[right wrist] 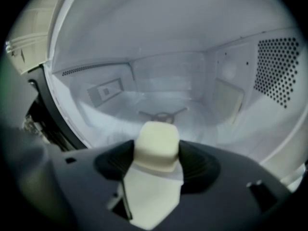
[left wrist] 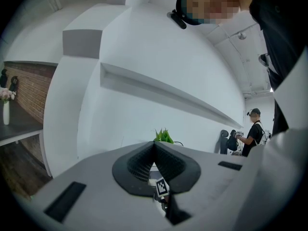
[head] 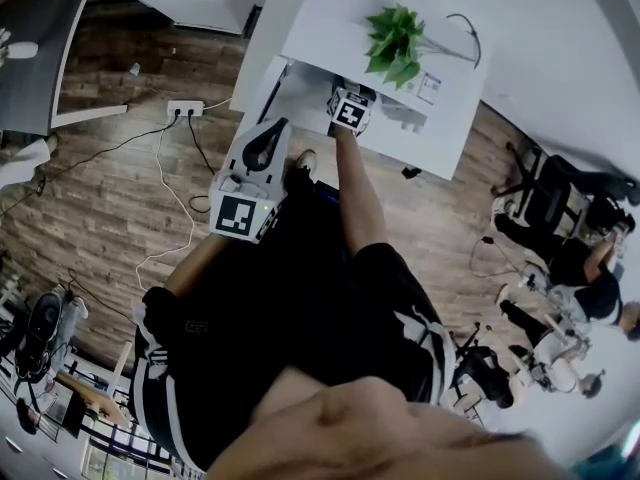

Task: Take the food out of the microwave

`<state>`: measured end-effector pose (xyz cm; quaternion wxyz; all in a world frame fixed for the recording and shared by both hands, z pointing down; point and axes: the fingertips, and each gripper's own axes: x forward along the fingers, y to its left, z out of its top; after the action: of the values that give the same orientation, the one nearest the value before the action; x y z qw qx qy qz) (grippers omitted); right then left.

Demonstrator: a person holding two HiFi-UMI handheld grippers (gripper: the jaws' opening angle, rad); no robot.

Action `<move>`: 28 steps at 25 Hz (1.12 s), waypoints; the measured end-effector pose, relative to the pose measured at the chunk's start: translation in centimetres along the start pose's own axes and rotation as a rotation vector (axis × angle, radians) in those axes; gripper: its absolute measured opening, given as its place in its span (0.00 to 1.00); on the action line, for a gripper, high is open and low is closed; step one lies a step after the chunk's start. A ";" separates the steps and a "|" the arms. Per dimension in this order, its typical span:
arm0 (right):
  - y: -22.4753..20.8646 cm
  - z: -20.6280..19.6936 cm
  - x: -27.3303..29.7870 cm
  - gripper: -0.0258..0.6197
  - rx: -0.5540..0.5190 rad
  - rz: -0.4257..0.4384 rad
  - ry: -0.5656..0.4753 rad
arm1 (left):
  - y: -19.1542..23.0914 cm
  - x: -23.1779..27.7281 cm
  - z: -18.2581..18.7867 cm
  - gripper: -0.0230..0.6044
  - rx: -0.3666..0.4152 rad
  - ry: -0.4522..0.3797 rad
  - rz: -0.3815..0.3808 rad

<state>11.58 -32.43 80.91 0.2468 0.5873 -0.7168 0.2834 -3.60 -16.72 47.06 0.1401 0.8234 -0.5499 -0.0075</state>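
Observation:
A pale cream block of food (right wrist: 157, 139) sits between the jaws of my right gripper (right wrist: 157, 152), which is shut on it. The block is held inside the white microwave cavity (right wrist: 168, 76), just in front of the bare turntable hub (right wrist: 162, 114). In the head view the right gripper (head: 350, 108) reaches into the microwave (head: 300, 76) on the white table (head: 440, 108). My left gripper (head: 262, 148) hangs lower and to the left, away from the microwave. Its jaws (left wrist: 154, 147) are shut with nothing between them.
A green plant (head: 395, 40) stands on the table behind the microwave. A power strip (head: 185, 109) and cables lie on the wooden floor at the left. An office chair (head: 545, 183) and seated people (head: 575, 263) are at the right. The microwave's dark door edge (right wrist: 45, 114) stands at the cavity's left.

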 end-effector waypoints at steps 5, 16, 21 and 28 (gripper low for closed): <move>0.2 0.2 -0.4 0.51 -0.002 0.019 -0.005 | -0.2 -0.3 0.0 0.08 0.003 -0.008 0.003; 0.3 0.2 -2.0 0.51 0.012 0.033 -0.018 | -0.6 -1.4 0.4 0.08 0.007 -0.025 0.003; 0.1 0.3 -2.9 0.51 0.012 0.037 -0.033 | -0.9 -1.8 0.5 0.09 0.008 -0.031 -0.003; 0.2 0.2 -4.8 0.51 0.018 0.045 -0.047 | -1.4 -2.6 0.6 0.09 0.016 -0.045 -0.022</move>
<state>12.32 -29.22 77.42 0.2180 0.5796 -0.7329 0.2817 -3.42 -13.99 45.78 0.1208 0.8301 -0.5438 -0.0233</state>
